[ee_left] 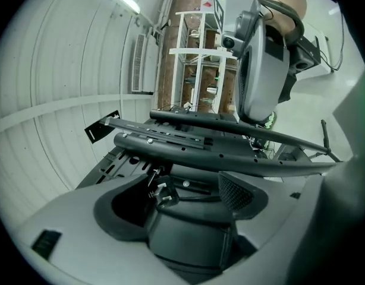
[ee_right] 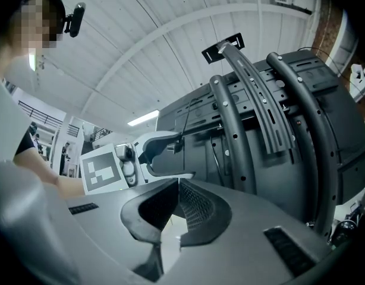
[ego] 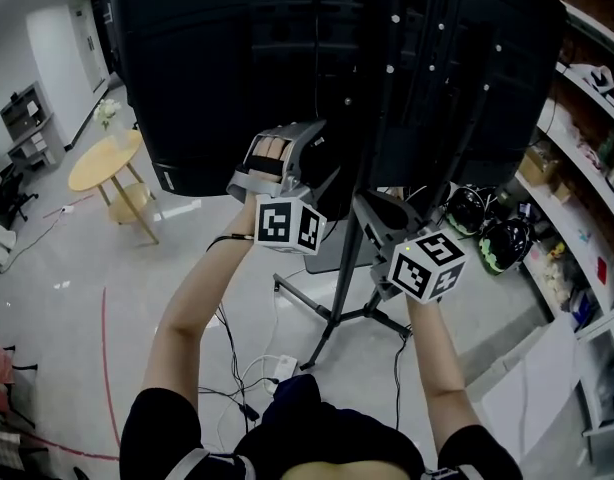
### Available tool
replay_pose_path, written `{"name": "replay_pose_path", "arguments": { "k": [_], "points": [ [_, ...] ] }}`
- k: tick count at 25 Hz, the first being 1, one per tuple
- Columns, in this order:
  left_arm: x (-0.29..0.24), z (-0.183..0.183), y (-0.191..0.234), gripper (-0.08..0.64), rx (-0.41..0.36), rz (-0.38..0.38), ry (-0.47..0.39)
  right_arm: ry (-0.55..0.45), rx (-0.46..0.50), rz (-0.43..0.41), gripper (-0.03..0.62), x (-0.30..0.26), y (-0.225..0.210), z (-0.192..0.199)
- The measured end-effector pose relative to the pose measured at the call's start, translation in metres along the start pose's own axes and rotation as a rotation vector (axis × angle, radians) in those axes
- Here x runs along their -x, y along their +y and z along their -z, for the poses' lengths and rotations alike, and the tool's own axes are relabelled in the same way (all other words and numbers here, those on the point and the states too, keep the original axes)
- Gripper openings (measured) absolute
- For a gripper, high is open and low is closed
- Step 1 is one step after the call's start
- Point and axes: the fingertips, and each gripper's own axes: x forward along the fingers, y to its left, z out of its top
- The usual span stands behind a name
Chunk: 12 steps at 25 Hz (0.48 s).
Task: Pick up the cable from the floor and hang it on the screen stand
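I am behind the big black screen [ego: 287, 68] on its stand [ego: 339, 288]. My left gripper [ego: 322, 183] is up at the screen's back, its jaws wide open. In the left gripper view a black plug [ee_left: 161, 193] with bare prongs and its cable [ee_left: 197, 198] lies between the open jaws of the left gripper [ee_left: 182, 189], untouched by either pad, below the stand's curved bracket arms [ee_left: 230, 156]. My right gripper [ego: 372, 218] sits beside it, lower and to the right. In the right gripper view the right gripper [ee_right: 173, 189] has its pads meeting, with nothing between them. A thin cable [ee_right: 183, 120] runs down the brackets [ee_right: 260, 105].
A white power strip [ego: 284, 366] and loose cables lie on the floor by the stand's base legs [ego: 317, 303]. A round wooden table [ego: 105, 163] stands at the left. White shelves [ego: 587, 198] with helmets [ego: 502, 243] line the right side.
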Motion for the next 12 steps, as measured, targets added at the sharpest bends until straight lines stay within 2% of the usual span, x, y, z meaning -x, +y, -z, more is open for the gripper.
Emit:
{"name": "replay_pose_path", "arguments": {
  "k": [6,12],
  "points": [
    [0.029,0.020,0.021,0.367,0.160,-0.086,0.060,0.005,-0.007,0.001,0.026,0.005,0.008,0.007],
    [0.054,0.006,0.039,0.365,0.214,-0.153,0.053,-0.006,-0.024,-0.004,0.026,0.012,0.016,0.009]
  ]
}}
